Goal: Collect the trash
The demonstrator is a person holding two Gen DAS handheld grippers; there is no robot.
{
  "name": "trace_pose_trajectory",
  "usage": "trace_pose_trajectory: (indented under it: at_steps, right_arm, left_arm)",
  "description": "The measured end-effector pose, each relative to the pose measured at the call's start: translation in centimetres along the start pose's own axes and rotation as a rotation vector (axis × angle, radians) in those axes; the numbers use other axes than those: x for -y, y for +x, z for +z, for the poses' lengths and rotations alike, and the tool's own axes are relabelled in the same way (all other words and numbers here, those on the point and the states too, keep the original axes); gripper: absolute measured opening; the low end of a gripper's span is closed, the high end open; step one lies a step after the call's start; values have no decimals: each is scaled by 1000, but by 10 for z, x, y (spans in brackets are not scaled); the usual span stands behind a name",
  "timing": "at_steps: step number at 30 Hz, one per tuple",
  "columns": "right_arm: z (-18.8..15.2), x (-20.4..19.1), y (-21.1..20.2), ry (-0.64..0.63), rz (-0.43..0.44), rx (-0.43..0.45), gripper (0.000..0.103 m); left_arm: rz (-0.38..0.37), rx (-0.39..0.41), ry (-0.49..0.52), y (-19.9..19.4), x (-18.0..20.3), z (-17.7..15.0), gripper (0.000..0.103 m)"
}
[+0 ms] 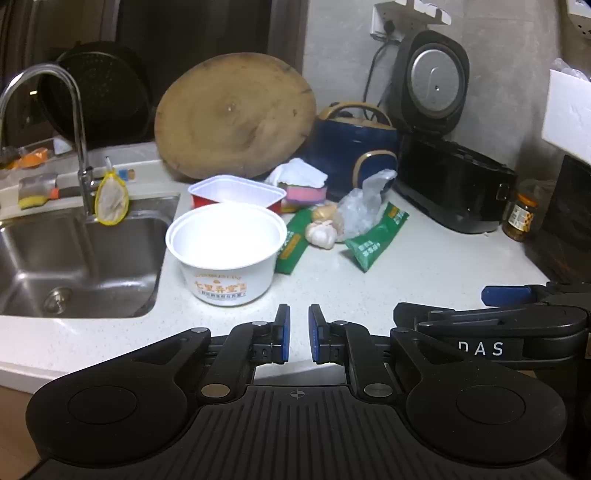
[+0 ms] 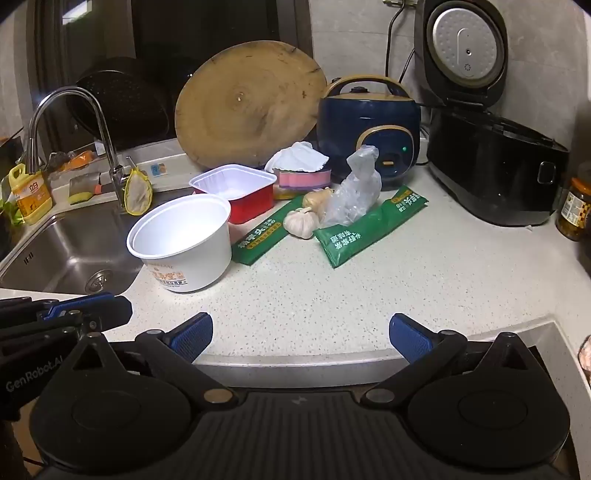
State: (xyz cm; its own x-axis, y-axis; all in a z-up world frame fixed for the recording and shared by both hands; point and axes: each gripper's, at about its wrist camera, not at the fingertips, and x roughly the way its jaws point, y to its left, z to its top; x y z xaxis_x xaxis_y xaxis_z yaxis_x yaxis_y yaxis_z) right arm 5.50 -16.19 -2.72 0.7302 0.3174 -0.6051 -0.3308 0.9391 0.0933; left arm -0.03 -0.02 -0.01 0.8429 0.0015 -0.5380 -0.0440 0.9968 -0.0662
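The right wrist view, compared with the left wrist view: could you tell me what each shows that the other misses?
Only the right wrist view shows the yellow detergent bottle beside the sink and the blue cooker's lit front panel. Only the left wrist view shows the wall socket and white box. Both share the white bowl, red tray, green packets and garlic.

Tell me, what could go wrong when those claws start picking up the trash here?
1. The white bowl stands right beside the sink; a clumsy nudge might tip it in.
2. The garlic lies against both green wrappers; pulling a wrapper could roll it away, or it might get binned as trash.
3. The left gripper is nearly closed and the right gripper wide open, close together; they might bump reaching for the same item.
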Motion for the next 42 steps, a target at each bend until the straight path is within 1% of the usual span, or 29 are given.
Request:
trace_pose_trajectory:
  at_steps: [3, 5, 10, 16, 42]
  right_arm:
    - [2, 4, 0, -5, -2, -2, 102]
    - [2, -1, 0, -31, -23, 2, 102]
    - [-1, 0, 0, -22, -24, -1, 102]
    - [0, 0, 0, -19, -21, -21, 102]
    - [-1, -3, 3, -22, -17, -30, 102]
  left_arm:
    - [-1, -12, -4, 0, 0, 0, 14]
    - [2, -19, -9, 3, 2, -3, 14]
    - [9, -18, -18, -1, 6, -9, 14]
    - [0, -44, -31, 4, -2, -2, 14]
    - [-16, -72, -43, 10, -7, -4, 14]
